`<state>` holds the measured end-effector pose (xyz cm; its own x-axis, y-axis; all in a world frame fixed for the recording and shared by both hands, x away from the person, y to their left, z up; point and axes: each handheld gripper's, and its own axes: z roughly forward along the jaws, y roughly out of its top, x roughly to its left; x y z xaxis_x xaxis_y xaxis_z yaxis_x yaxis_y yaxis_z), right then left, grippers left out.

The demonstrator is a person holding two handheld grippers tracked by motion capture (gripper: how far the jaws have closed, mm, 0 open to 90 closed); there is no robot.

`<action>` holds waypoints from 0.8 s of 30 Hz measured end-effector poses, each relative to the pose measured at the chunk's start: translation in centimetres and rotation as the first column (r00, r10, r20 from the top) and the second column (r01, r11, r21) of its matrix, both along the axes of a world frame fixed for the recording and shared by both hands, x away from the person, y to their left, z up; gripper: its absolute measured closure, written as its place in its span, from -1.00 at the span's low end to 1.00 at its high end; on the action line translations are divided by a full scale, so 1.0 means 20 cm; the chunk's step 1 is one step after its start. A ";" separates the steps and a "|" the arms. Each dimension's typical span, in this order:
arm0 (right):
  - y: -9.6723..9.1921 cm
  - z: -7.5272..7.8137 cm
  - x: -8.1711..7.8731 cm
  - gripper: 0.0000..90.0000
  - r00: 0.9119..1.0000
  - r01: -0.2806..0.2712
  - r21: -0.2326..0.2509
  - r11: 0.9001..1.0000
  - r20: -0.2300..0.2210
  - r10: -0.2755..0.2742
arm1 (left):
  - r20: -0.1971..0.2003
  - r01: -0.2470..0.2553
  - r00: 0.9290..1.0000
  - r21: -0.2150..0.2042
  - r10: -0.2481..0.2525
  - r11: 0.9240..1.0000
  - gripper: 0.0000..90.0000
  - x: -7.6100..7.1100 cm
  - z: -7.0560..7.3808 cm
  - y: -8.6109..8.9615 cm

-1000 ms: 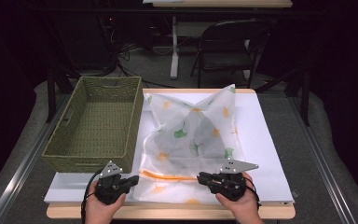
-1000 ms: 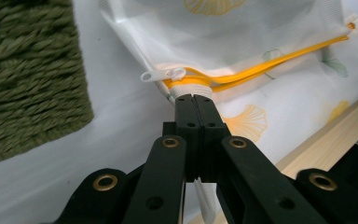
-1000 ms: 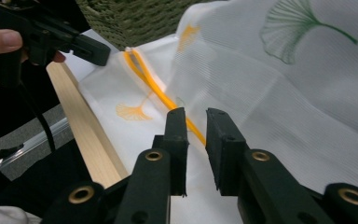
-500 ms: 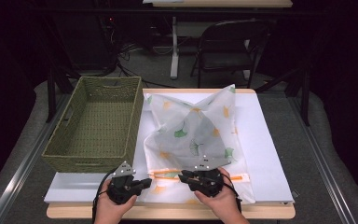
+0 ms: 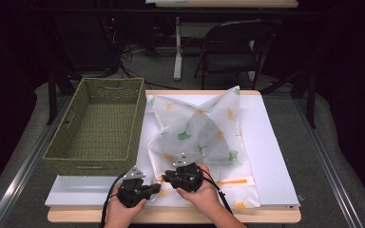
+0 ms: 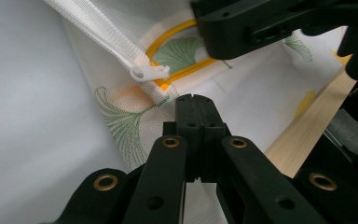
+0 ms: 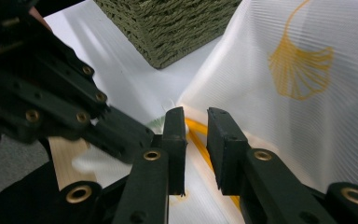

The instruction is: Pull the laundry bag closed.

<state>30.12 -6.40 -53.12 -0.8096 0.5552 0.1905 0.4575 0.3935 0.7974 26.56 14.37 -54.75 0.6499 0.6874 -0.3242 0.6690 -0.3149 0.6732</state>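
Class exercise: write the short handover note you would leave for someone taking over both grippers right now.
Left gripper: jaws shut on the near edge of the white mesh zip bag with ginkgo-leaf print, beside its white zipper pull.
Right gripper: jaws slightly apart above the bag's orange trim, gripping nothing.
Bag lies on the white board, right of the green woven basket, which holds nothing.
Done: bag edge pinned.
Left: probably working the zipper.

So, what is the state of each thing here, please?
Mesh bag: lying on the table, puffed up.
Zipper pull: free, ungripped.
Basket: upright, empty.
Left claw: shut, on bag's edge.
Right claw: open, over the bag.
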 end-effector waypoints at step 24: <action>0.13 -0.02 0.02 0.98 1.000 0.003 -0.050 0.999 0.017 -0.002 | -0.005 -0.004 1.000 -0.007 0.004 1.000 1.00 0.01 -0.03 -0.03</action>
